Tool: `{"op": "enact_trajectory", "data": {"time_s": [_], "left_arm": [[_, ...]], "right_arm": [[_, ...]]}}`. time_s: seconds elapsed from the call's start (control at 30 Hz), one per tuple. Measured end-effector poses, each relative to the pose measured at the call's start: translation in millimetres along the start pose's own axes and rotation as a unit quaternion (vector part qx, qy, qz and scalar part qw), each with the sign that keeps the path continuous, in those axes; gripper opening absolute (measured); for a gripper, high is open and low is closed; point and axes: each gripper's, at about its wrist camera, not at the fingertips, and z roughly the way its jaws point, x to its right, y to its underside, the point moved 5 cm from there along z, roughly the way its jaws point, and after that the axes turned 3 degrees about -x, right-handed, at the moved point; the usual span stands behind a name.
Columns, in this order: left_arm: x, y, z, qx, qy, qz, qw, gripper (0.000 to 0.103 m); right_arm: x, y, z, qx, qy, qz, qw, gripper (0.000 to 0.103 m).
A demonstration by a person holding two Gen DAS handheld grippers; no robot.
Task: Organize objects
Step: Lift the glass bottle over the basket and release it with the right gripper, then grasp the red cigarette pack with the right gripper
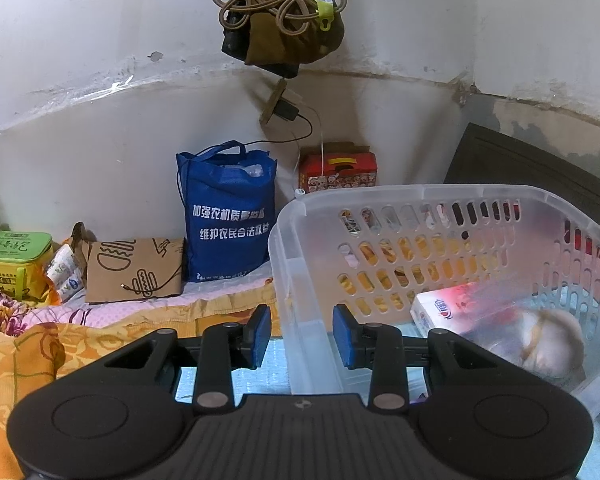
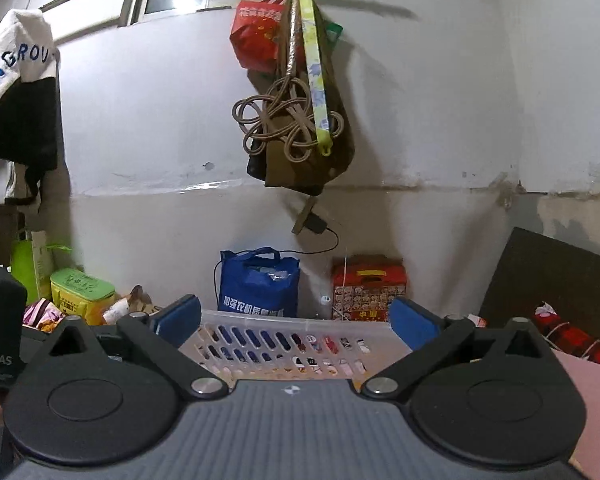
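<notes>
A clear plastic basket [image 1: 380, 196] with slotted walls sits on the bed. Inside it lie a white and red tissue pack [image 1: 452, 304] and a blurred round brownish object [image 1: 548, 340]. My left gripper [image 1: 302, 336] straddles the basket's near left wall; its blue pads [image 1: 260, 330] stand a little apart on either side of the wall, not clearly pressing it. My right gripper [image 2: 296, 320] is wide open and empty, above the basket's rim [image 2: 300, 324] in the right wrist view.
A blue tote bag [image 1: 228, 216], a brown paper bag [image 1: 136, 272], a green box [image 1: 14, 256] and a red carton [image 1: 338, 168] stand along the wall. Cords and bags [image 1: 276, 12] hang above. A dark board [image 1: 540, 176] leans at right. The orange flowered bedspread [image 1: 40, 344] lies left.
</notes>
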Motion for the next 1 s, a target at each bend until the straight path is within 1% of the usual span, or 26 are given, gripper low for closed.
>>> {"op": "enact_trajectory", "data": {"time_s": [0.07,0.2,0.27,0.4,0.5,0.6,0.7,0.83,0.97,1.0], "left_arm": [[0,0,0,-0.001,0.001,0.0,1.0,0.039],[1,1,0,0.0,-0.001,0.001,1.0,0.039],[1,1,0,0.0,-0.001,0.002,1.0,0.039],[1,1,0,0.0,-0.001,0.002,1.0,0.039],[1,0,0,0.0,-0.002,0.003,1.0,0.039],[1,0,0,0.0,-0.003,0.003,1.0,0.039],[0,0,0,0.0,-0.005,0.003,1.0,0.039],[0,0,0,0.001,-0.004,0.003,1.0,0.039],[1,0,-1,0.0,-0.004,0.002,1.0,0.039],[1,0,-1,0.0,-0.003,0.002,1.0,0.039]], "right_arm": [[3,3,-9,-0.003,-0.008,0.008,1.0,0.103],[10,14,-38,0.005,-0.01,0.028,1.0,0.103],[12,26,-55,0.005,-0.015,0.041,0.999,0.103],[8,60,-74,-0.019,-0.005,0.055,0.998,0.103],[-4,88,-70,-0.061,-0.021,0.061,0.996,0.103],[-20,111,-63,-0.087,-0.036,0.061,0.994,0.103],[-34,125,-58,-0.106,-0.05,0.065,0.991,0.103],[-49,140,-47,-0.138,-0.051,0.063,0.987,0.103],[-61,152,-40,-0.185,-0.042,0.062,0.98,0.103],[-63,154,-39,-0.186,-0.046,0.061,0.98,0.103]]}}
